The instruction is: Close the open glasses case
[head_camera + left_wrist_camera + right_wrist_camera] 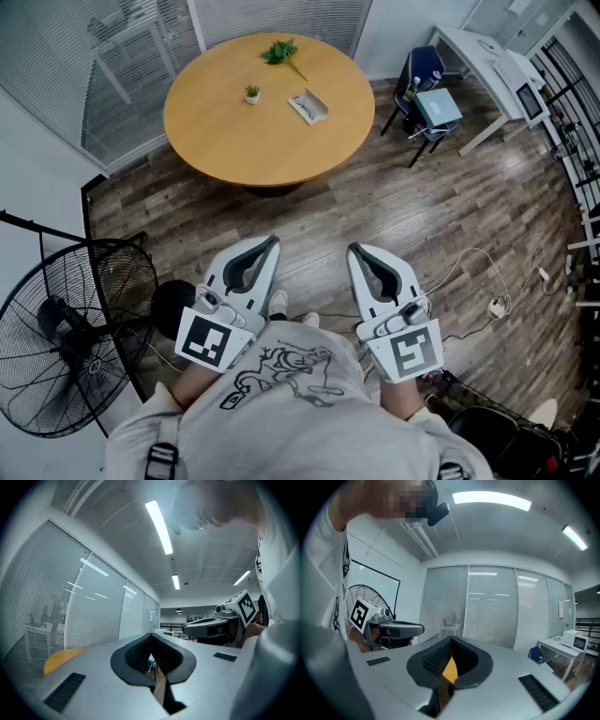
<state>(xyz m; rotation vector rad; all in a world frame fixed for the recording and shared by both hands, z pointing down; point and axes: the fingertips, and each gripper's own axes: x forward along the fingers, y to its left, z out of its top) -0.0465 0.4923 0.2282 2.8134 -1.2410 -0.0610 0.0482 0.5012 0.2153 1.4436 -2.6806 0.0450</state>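
The glasses case (pixel 307 106) lay on the round bench (pixel 225 141). The left gripper (pixel 265 246) and right gripper (pixel 361 251) hung well apart from it, jaws clenched, empty.

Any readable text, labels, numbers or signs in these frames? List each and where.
No readable text in any view.
Cube on left tool, cube on right tool: square code patterns, not words.
Shirt print: a line drawing, with no legible lettering.
Case on table: too small to tell.
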